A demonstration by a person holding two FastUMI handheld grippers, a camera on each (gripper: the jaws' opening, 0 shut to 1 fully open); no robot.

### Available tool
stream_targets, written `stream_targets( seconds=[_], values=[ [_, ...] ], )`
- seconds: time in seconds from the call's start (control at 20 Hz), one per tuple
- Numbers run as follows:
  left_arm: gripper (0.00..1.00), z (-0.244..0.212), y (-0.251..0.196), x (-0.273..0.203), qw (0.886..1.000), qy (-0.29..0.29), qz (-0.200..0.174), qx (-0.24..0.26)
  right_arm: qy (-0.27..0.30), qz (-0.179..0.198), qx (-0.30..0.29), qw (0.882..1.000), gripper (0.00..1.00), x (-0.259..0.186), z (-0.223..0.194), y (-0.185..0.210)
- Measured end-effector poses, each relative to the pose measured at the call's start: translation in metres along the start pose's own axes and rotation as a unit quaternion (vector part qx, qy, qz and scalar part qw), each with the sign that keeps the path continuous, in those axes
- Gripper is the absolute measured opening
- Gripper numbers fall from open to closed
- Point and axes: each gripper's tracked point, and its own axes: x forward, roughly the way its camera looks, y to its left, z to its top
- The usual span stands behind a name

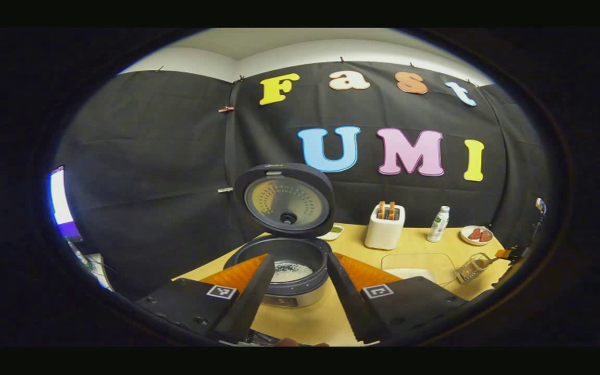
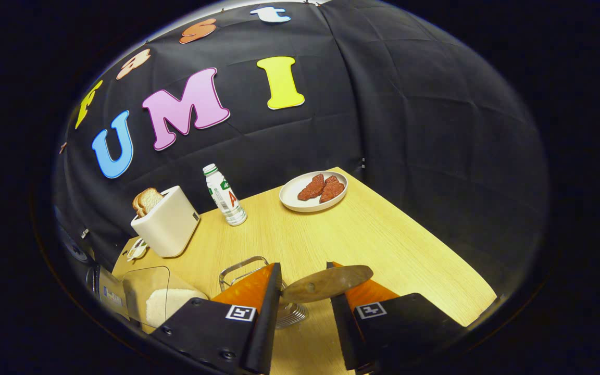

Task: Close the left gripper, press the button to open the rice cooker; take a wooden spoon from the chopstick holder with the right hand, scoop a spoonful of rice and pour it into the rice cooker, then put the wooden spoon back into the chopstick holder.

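The rice cooker point(image 1: 284, 276) stands with its lid point(image 1: 285, 200) raised, and white rice point(image 1: 290, 271) lies in its pot. My left gripper point(image 1: 300, 258) hovers just in front of the pot, open, with nothing between its fingers. In the right gripper view the wooden spoon point(image 2: 327, 284) has its bowl between my right gripper's point(image 2: 302, 271) spread fingers, overlapping the right one. The wire chopstick holder point(image 2: 248, 268) sits directly below. Neither finger visibly presses on the spoon. The holder point(image 1: 471, 269) also appears at the table's right, with the right gripper point(image 1: 508, 255) beside it.
A clear container of rice point(image 2: 162, 302) point(image 1: 414, 266) sits left of the holder. Behind it are a white toaster point(image 2: 167, 221) with bread, a small bottle point(image 2: 224, 195) and a plate of red meat point(image 2: 313, 190). A small dish point(image 1: 334, 232) lies behind the cooker. The wooden table point(image 2: 383, 245) ends near the right.
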Motion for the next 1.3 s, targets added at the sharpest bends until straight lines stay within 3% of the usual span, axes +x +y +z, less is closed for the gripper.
stream_targets(
  seconds=[0.1,0.15,0.3,0.35,0.5,0.6,0.65,0.9,1.0,1.05,1.3],
  values=[
    [0.73,0.001,0.001,0.000,1.000,-0.002,0.000,0.001,0.000,0.007,0.002,1.000,0.55,-0.002,-0.001,0.006],
    [0.73,0.001,0.001,0.000,1.000,-0.002,0.001,0.000,-0.001,0.013,0.005,1.000,0.45,-0.002,0.002,0.009],
    [0.73,0.000,0.008,-0.002,1.000,-0.002,0.005,-0.001,-0.006,0.030,-0.004,1.000,0.35,-0.010,0.004,0.026],
    [0.74,0.000,0.010,-0.002,1.000,-0.002,0.008,0.000,-0.009,0.036,-0.014,0.999,0.24,-0.012,0.004,0.034],
    [0.73,0.005,0.018,-0.006,1.000,-0.013,0.011,0.008,-0.022,0.040,-0.040,0.998,0.23,-0.016,0.005,0.050],
    [0.73,0.009,0.024,-0.007,0.999,-0.022,0.014,0.018,-0.042,0.036,-0.039,0.998,0.14,-0.020,0.017,0.057],
    [0.73,0.011,0.026,-0.009,0.999,-0.027,0.014,0.019,-0.048,0.037,-0.040,0.997,0.19,-0.022,0.024,0.060],
    [0.73,0.014,0.036,-0.013,0.999,-0.038,0.009,0.018,-0.092,0.036,-0.050,0.994,0.19,-0.037,0.060,0.076],
    [0.73,0.014,0.040,-0.012,0.999,-0.034,0.005,0.009,-0.124,0.027,-0.051,0.991,0.14,-0.049,0.082,0.082],
    [0.73,0.017,0.044,-0.012,0.999,-0.036,0.004,0.002,-0.131,0.028,-0.051,0.990,0.19,-0.055,0.089,0.089],
    [0.73,0.020,0.055,-0.009,0.999,-0.048,0.001,0.003,-0.137,0.079,-0.047,0.986,0.18,-0.082,0.099,0.149]
  ],
)
